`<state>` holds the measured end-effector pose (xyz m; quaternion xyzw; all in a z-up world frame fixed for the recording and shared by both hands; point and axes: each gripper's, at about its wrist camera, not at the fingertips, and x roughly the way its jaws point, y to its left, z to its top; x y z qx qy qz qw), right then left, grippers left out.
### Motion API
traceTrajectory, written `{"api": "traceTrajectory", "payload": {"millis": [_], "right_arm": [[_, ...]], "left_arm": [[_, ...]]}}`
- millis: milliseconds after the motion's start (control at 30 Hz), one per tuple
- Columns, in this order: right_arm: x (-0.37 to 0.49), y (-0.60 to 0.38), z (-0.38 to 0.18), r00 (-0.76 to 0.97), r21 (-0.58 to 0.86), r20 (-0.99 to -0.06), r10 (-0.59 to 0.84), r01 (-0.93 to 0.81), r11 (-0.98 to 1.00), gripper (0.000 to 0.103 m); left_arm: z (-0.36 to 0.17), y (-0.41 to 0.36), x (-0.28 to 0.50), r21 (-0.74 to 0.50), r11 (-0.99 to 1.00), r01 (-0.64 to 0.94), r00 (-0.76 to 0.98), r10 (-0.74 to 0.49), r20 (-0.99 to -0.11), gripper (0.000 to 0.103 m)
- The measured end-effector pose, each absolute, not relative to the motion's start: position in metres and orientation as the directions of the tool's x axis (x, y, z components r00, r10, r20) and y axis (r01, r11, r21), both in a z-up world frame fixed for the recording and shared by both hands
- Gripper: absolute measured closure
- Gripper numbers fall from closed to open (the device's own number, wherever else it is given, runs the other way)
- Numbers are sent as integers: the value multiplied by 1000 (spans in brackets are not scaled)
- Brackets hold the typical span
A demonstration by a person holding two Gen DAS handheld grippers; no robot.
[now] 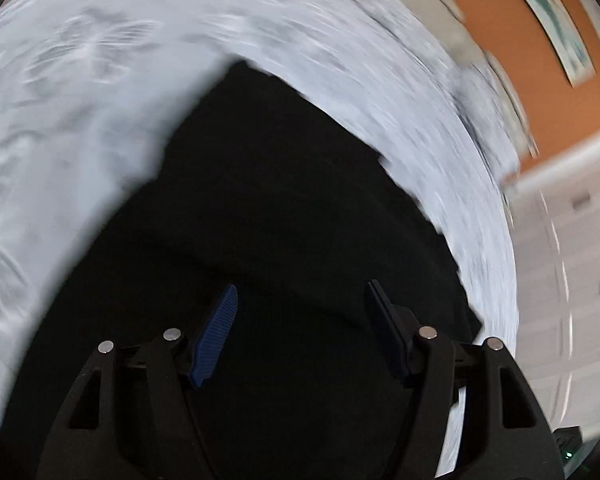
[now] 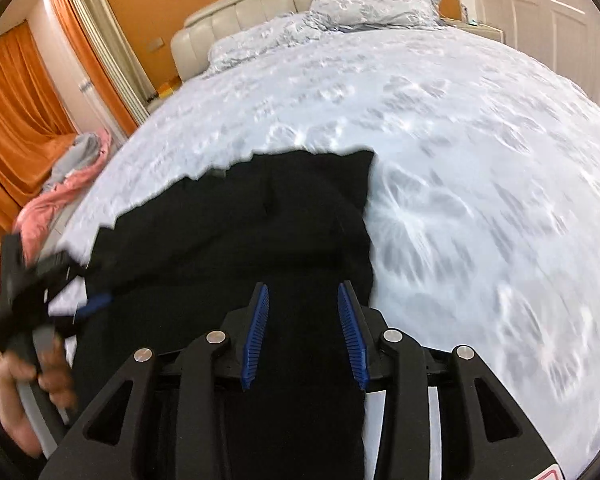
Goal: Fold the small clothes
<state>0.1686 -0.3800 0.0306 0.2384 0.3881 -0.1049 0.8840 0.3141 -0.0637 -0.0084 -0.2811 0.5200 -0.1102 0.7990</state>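
Note:
A black garment (image 2: 252, 224) lies spread on the pale blue patterned bedspread (image 2: 460, 160). It also fills the middle of the left wrist view (image 1: 284, 184), which is blurred. My left gripper (image 1: 302, 292) is open over the garment with nothing between its blue pads. It also shows at the left edge of the right wrist view (image 2: 92, 304), held by a hand, at the garment's left side. My right gripper (image 2: 303, 292) is open just above the garment's near right part, empty.
Pillows (image 2: 372, 8) and a cream padded headboard (image 2: 236, 8) stand at the far end of the bed. A pink and grey pile of cloth (image 2: 72, 176) lies beyond the bed's left edge, by orange curtains (image 2: 16, 108). White cupboard doors (image 1: 572, 280) stand to the right.

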Motion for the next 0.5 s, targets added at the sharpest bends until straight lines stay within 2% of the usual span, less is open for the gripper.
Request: {"api": "traceTrajectory", "payload": {"millis": [100,267,333,367,400,433,500], "right_arm": [[212,-385,21,664,381,-747,44,373,846,65],[271,-386,-13,601,444,-790,125,419,792,65],[283,-378,-19,588,433,-799,129,412,802,71],[290,-372,-15,606,435,-784,137,377,818,88],[292,-370,-7,631,446,-762,147,347,825,99],[292,-367,6,672,469,-724,155,315,825,99],[278,-367,45,769,526,-617,165,247,814,100]], "left_arm": [[-13,-29,327,-585,785,-205,441,-460,-771,39],[-24,-12,332,-627,732,-266,437,-488,-755,39],[-23,-15,336,-629,733,-258,449,-486,-750,41],[-22,-19,339,-618,748,-242,454,-476,-753,52],[-22,-23,344,-602,767,-224,450,-466,-762,63],[-21,-22,346,-595,775,-213,447,-464,-765,94],[-12,-20,347,-597,780,-191,475,-459,-751,97]]}}
